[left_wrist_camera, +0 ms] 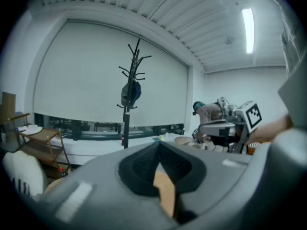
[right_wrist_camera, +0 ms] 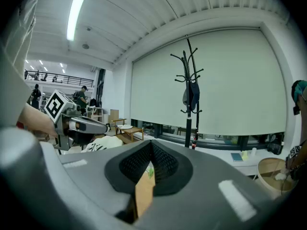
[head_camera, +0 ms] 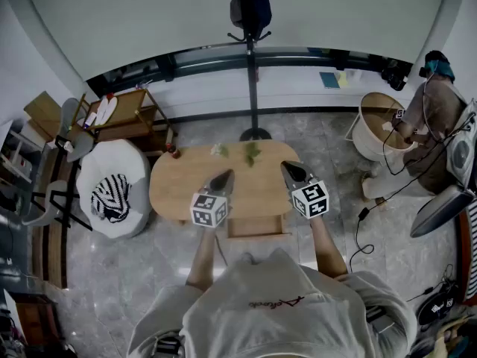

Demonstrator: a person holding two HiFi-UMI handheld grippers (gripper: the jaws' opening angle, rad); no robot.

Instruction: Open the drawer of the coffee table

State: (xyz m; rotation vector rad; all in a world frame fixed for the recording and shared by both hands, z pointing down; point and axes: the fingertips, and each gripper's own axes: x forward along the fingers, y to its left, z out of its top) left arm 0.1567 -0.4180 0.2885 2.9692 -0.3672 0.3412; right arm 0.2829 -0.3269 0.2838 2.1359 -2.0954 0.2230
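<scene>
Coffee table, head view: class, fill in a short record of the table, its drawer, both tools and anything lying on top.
furniture: oval wooden coffee table
front: drawer juts out from the near edge and appears pulled out
left: left tool shut, empty, above the tabletop
right: right tool shut, empty, above the tabletop
on top: green sprig near the far edge

a pale roller blind (left_wrist_camera: 96,71) covers most of the far wall, leaving a dark strip of window (head_camera: 298,57) along its foot. a black coat rack (head_camera: 252,66) stands before it, a dark bag (head_camera: 250,10) hung near its top. the floor (head_camera: 112,274) is grey marbled tile. at left — a low wooden shelf (head_camera: 130,114) and a white seat (head_camera: 112,162) with a striped cushion (head_camera: 110,198). at right, a round pale tub (head_camera: 376,125). a tube light (left_wrist_camera: 248,30) glows on the ribbed ceiling (right_wrist_camera: 144,4).
</scene>
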